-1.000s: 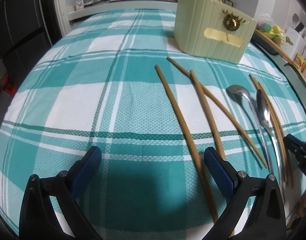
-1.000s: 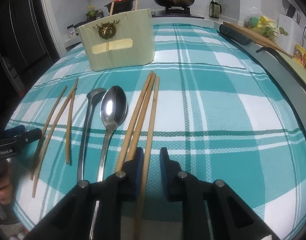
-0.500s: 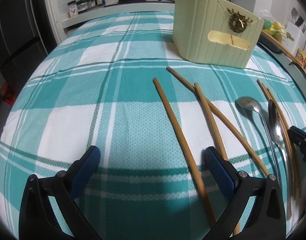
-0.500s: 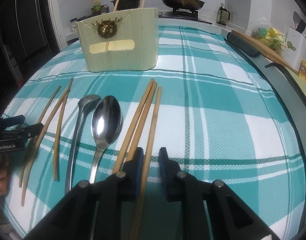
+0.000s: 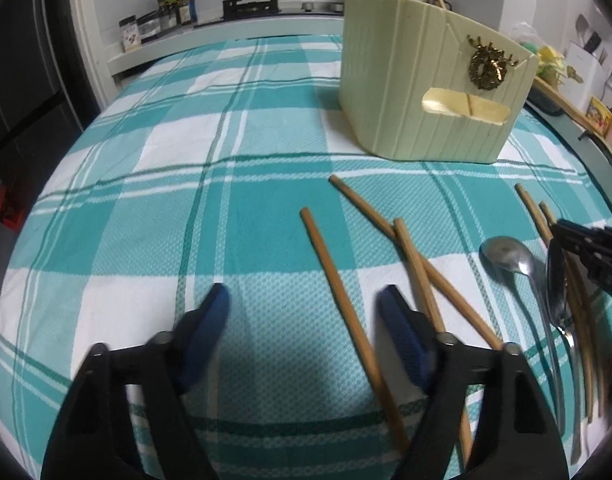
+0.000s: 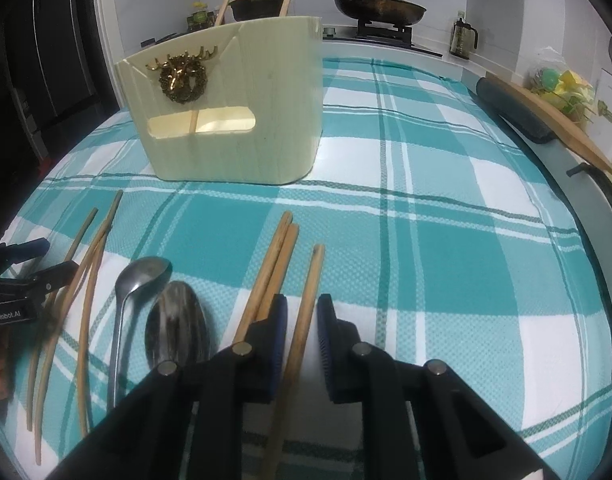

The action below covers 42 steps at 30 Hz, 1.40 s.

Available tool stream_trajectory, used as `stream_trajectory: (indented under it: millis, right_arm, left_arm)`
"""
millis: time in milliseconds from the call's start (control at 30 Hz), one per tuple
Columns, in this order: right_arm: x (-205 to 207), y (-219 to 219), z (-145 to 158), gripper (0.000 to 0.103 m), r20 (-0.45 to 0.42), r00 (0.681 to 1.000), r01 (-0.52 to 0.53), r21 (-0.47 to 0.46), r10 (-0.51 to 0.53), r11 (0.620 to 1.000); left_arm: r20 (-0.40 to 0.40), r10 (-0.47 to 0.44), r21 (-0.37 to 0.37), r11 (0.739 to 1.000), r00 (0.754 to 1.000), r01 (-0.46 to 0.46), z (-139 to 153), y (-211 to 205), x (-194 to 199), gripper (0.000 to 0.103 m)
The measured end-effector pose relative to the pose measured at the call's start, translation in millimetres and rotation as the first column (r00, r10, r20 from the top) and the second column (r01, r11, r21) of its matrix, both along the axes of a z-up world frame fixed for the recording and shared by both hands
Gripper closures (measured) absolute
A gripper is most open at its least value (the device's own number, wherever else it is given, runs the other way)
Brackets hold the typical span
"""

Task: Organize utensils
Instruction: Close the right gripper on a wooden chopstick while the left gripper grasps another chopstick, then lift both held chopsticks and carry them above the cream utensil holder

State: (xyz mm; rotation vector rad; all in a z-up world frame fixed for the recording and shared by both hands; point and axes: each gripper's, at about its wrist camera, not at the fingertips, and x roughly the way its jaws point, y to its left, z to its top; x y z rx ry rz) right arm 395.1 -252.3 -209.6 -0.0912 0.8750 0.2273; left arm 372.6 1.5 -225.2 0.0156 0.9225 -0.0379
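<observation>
My left gripper (image 5: 301,328) hangs over the checked cloth (image 5: 145,208) on the desk, its jaws closing with a wooden chopstick (image 5: 346,312) lying between them, pads not yet on it. Two more chopsticks cross just beside its right finger. My right gripper (image 6: 301,336) has its jaws nearly together with a single chopstick (image 6: 301,320) running through the narrow gap; whether the pads pinch it I cannot tell. Two spoons (image 6: 173,320) lie between the chopstick groups. The pale green utensil holder (image 6: 233,112) stands upright farther back.
</observation>
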Motion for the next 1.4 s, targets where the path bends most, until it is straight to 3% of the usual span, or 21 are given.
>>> stream_trajectory:
  millis: [67, 167, 233, 333, 567, 900, 1100, 1400]
  right_arm:
    - [9.4, 4.0, -0.2, 0.088, -0.001, 1.000, -0.008, -0.015, 0.008, 1.000]
    - [23.0, 7.1, 0.8, 0.089, -0.002, 1.000, -0.010, -0.023, 0.010, 1.000]
    - [29.8, 7.8, 1.4, 0.092, -0.008, 1.000, -0.009, -0.022, 0.009, 1.000]
    - [39.8, 8.1, 2.2, 0.096, -0.020, 1.000, 0.000, -0.019, -0.001, 1.000]
    - [42.1, -3.8, 19.6, 0.097, 0.003, 0.999, 0.033, 0.099, -0.034, 0.995]
    - [-6.7, -16.0, 114.3, 0.097, 0.170, 0.985, -0.015, 0.211, -0.021, 0.977]
    - [-49.3, -18.6, 161.0, 0.097, 0.280, 0.960, -0.048, 0.229, -0.018, 0.972]
    - [-91.7, -16.1, 198.7, 0.097, 0.382, 0.924, -0.074, 0.194, -0.006, 0.978]
  left_arm:
    - [0.001, -0.022, -0.004, 1.000, 1.000, 0.022, 1.3, -2.2, 3.7, 0.044]
    - [-0.002, -0.031, -0.016, 0.999, 1.000, 0.031, 3.2, -1.5, 10.6, 0.067]
    - [-0.005, -0.035, -0.038, 0.999, 0.999, 0.034, 3.8, 2.0, 16.1, 0.092]
    - [-0.002, -0.029, -0.089, 0.996, 1.000, 0.029, 4.0, 8.0, 19.4, 0.097]
    - [0.066, -0.035, -0.169, 0.985, 0.997, 0.046, 27.3, 18.7, 10.5, 0.100]
    - [0.258, -0.049, -0.234, 0.966, 0.965, 0.111, 115.8, 29.4, -30.8, 0.100]
    - [0.345, -0.050, -0.260, 0.954, 0.937, 0.147, 149.0, 32.0, -59.3, 0.100]
    - [0.435, -0.088, -0.258, 0.942, 0.896, 0.217, 190.3, 24.9, -82.9, 0.100]
